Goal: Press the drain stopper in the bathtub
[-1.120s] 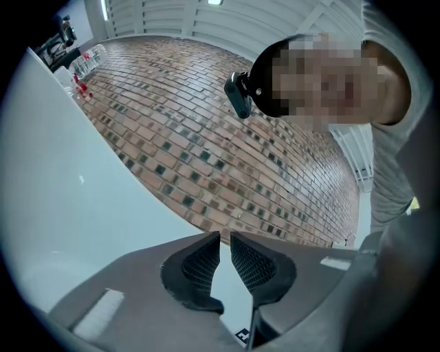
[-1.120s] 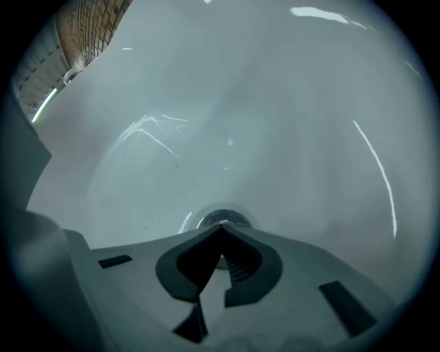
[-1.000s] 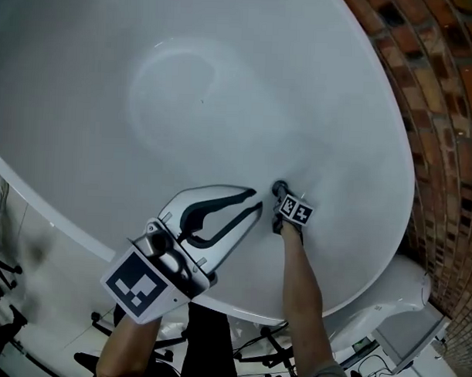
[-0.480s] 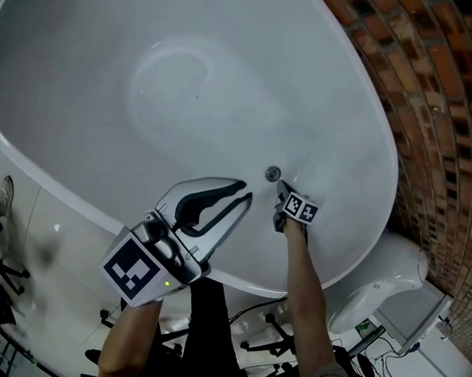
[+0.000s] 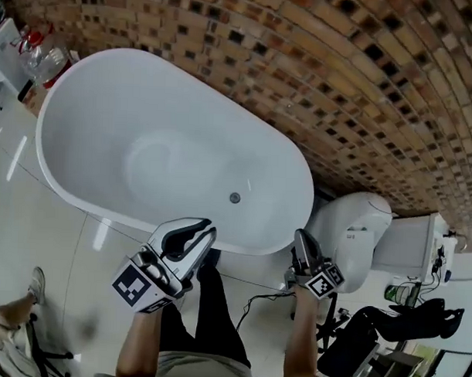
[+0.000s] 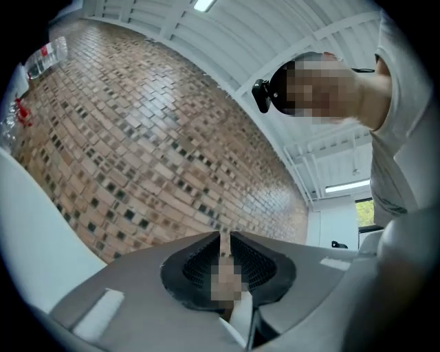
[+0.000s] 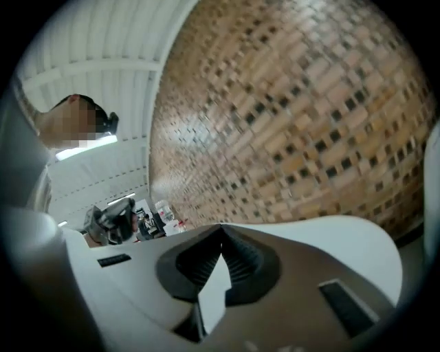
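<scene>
The white oval bathtub (image 5: 63, 85) lies below me against the brick wall. Its small round metal drain stopper (image 5: 235, 198) sits on the tub floor near the right end, with nothing touching it. My left gripper (image 5: 209, 230) hovers outside the tub's near rim, shut and empty. My right gripper (image 5: 300, 235) is also outside the tub, over the floor by the tub's right end, shut on nothing. In the left gripper view the left gripper (image 6: 223, 237) points up at the wall; the right gripper (image 7: 220, 228) does the same in its own view.
A brown brick wall (image 5: 318, 63) runs behind the tub. A white toilet (image 5: 351, 223) with its cistern (image 5: 416, 244) stands to the right. Bottles (image 5: 40, 52) stand at the tub's far left end. A black chair (image 5: 370, 339) is at lower right, a foot (image 5: 15, 307) at lower left.
Both grippers have pulled back out of the tub, away from the drain stopper. The view has risen, so the whole tub, wall and toilet now show.
</scene>
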Demonstrator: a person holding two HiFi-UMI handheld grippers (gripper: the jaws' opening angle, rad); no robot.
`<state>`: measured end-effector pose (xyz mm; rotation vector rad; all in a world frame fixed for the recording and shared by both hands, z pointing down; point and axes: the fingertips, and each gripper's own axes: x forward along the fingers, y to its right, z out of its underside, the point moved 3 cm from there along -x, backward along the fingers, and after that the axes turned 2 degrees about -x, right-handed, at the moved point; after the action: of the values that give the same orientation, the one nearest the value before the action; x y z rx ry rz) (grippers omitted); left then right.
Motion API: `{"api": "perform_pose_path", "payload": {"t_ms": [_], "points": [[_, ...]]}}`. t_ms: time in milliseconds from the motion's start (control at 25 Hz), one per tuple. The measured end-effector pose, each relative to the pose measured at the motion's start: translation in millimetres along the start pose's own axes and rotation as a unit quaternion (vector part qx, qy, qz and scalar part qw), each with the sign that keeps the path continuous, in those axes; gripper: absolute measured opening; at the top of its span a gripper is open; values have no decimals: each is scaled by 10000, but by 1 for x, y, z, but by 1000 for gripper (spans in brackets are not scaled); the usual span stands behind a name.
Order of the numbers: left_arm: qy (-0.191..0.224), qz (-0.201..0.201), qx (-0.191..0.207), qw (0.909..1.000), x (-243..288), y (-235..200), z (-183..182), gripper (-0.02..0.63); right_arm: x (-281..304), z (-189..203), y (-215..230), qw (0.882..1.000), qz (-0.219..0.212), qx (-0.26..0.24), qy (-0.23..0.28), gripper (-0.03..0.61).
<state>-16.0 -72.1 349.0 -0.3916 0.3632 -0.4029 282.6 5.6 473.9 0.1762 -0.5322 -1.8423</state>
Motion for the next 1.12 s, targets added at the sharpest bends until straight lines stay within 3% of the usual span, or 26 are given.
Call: {"api": "perform_pose_path", "payload": {"t_ms": [160, 240, 360, 440, 760, 920, 1120], "points": [[106, 75, 73, 9999, -48, 70, -66, 41, -97, -83, -140, 9946, 67, -426, 947, 12], [113, 348, 125, 9993, -63, 99, -87, 41, -130, -110, -192, 9893, 120, -586, 1332, 12], [-61, 841, 522, 9951, -80, 148, -117, 41, -167, -145, -267, 9788, -55, -1098, 1726, 12], [22, 965, 755, 9925, -91, 177, -142, 41, -183, -169, -305, 9702, -213, -1528, 1870, 13], [882, 1309, 1696, 9728, -92, 292, -231, 41, -244, -249, -400, 9187, -608, -3114, 2352, 13], [1112, 1586, 1883, 9628, -84, 366, -247, 41, -316, -269, -440, 8861, -854, -3669, 2702, 12], [1061, 2004, 2198, 9488, -68, 466, -239, 41, -392, -278, -452, 8687, -1038, -3870, 2914, 12]]}}
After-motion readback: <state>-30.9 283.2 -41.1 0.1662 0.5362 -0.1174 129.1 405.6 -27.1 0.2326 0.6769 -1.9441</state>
